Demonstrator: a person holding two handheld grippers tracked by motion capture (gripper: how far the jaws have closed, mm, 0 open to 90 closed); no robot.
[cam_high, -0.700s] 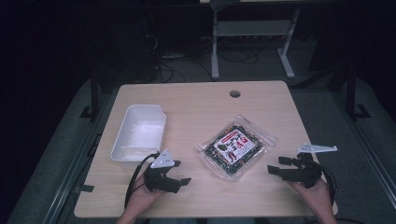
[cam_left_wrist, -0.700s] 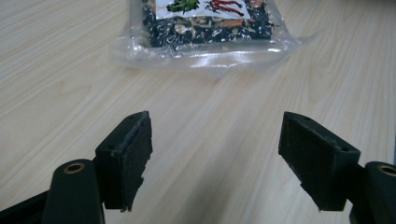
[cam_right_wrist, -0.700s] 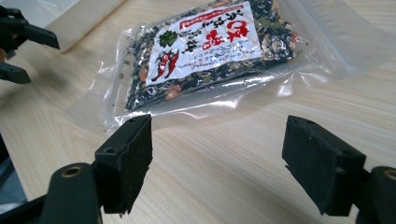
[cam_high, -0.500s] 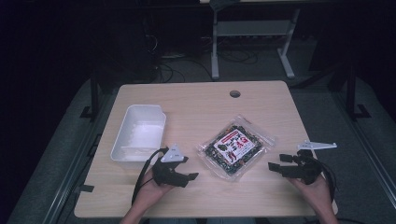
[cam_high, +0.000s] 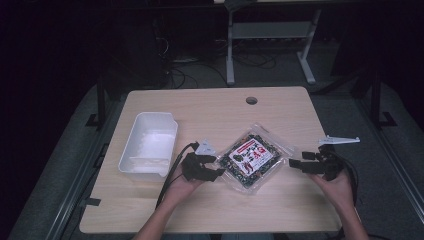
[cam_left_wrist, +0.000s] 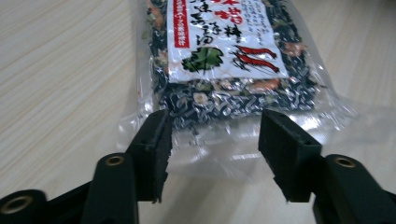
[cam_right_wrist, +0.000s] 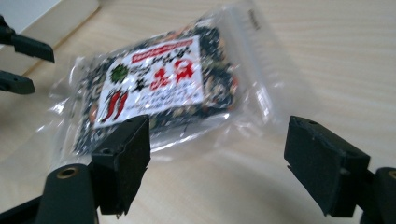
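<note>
A clear packet (cam_high: 252, 157) of dark dried mix with a white and red label lies flat on the wooden table (cam_high: 215, 115). My left gripper (cam_high: 217, 167) is at the packet's left corner. In the left gripper view (cam_left_wrist: 215, 116) its jaws stand open, with the packet (cam_left_wrist: 224, 51) just ahead and its clear sealed edge between the pads, untouched. My right gripper (cam_high: 296, 161) is a little to the packet's right. Its jaws (cam_right_wrist: 217, 123) are wide open and low over the table, with the packet (cam_right_wrist: 159, 84) just beyond them. The left gripper's black jaws appear at the far left of that view.
A white plastic tray (cam_high: 150, 145) stands left of the packet, close behind the left gripper; its corner (cam_right_wrist: 42, 16) also appears in the right gripper view. A round cable hole (cam_high: 251, 100) is near the table's far edge. Dark floor and a metal stand lie beyond.
The left gripper has moved right and away from the person, up to the packet's corner. The right gripper has moved forward and slightly towards the packet. The packet has not moved.
</note>
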